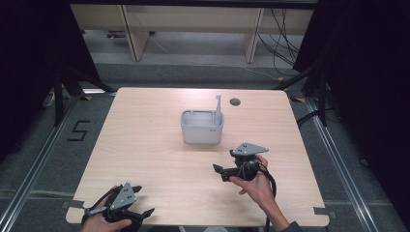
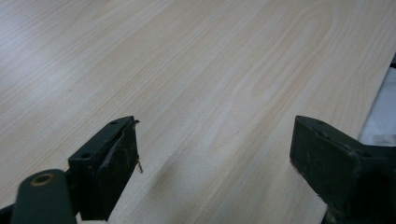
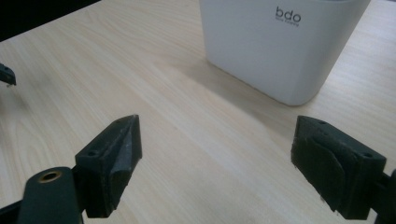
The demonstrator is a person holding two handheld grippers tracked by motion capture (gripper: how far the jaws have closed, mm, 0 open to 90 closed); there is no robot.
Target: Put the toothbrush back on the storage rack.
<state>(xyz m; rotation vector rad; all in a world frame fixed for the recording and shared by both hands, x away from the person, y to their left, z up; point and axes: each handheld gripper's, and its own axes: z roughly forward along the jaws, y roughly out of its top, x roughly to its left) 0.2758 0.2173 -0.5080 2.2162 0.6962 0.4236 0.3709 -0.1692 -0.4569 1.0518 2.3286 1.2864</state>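
Two grippers gaping, empty | white rectangular plastic holder [image 1: 202, 127] sitting mid-table toward far edge, white toothbrush [image 1: 218, 107] standing inside | right gripper [image 1: 222, 173] hovering just before it | left gripper [image 1: 143, 200] resting at near-left corner of light wooden table [image 1: 145, 145]

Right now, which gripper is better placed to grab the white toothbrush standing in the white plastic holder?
Right. The right gripper, jaws open, sits close in front of the white plastic holder with the white toothbrush. The left gripper, also open, is back at the table's near-left edge.
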